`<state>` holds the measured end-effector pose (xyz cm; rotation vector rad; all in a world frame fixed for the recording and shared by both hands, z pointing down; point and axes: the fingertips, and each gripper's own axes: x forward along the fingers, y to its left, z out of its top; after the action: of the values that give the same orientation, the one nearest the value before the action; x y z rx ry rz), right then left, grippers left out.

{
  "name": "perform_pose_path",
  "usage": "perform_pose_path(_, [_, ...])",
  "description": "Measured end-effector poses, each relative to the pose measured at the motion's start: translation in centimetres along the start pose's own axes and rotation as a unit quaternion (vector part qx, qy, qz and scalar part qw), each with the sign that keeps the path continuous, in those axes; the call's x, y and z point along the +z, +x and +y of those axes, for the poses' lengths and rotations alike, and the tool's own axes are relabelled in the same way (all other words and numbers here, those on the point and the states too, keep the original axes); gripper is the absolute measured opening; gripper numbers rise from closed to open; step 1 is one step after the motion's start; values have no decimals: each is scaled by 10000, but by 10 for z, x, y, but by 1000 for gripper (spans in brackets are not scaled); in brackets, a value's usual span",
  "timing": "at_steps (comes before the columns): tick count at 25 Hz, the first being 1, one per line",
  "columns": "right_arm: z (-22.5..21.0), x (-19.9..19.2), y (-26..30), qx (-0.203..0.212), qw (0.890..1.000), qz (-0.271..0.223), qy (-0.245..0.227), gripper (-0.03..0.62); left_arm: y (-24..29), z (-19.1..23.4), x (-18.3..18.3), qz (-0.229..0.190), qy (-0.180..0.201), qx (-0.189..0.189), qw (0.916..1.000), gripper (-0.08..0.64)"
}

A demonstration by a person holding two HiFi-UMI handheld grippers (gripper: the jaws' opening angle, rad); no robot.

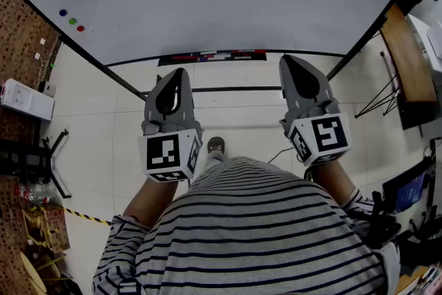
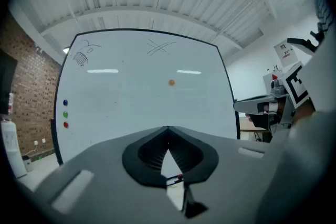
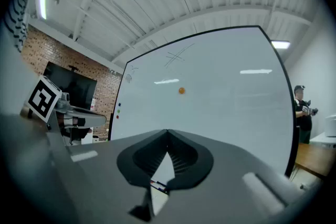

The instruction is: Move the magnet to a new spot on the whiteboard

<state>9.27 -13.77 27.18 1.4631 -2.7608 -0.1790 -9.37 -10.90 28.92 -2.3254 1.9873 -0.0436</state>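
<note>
**Item: orange magnet** (image 2: 171, 82). Round disc with no long axis to line up. It was stuck on the whiteboard (image 2: 131, 107), ahead of and above both tools and well apart from each. It fell outside the head view.

**Bearing from tools.** In the left gripper view it sat almost straight above the jaw tips. In the right gripper view it sat above and a little right of the jaw line. Neither tool was clearly nearer, though the left looked the better aligned. The reach would be forward and up.

**Left gripper** (image 1: 178, 71). Jaws together at the tips, nothing between them, pointed at the board.

**Right gripper** (image 1: 286, 59). Jaws likewise closed and empty, level with its partner. Either would need to part its jaws before taking the disc.

**Other magnets.** A blue one (image 2: 65, 103), a green one (image 2: 65, 114) and a red one (image 2: 65, 125) stood in a column far left of both tools, near the board's edge.

**Status.** Judged not yet begun.
</note>
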Motion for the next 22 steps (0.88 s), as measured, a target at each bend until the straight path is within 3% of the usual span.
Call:
perform_pose_path(13, [-18, 71, 128, -583, 9912, -736, -936, 1, 98, 68, 50, -553, -90, -589, 9967, 17])
perform_pose_path(18, [-26, 95, 177, -825, 9850, -913, -1206, 33, 127, 90, 56, -524, -194, -833, 9950, 17])
perform_pose_path(22, [-38, 112, 207, -1106, 9782, -1043, -1415, 99, 143, 108, 57, -537, -215, -850, 9947, 17])
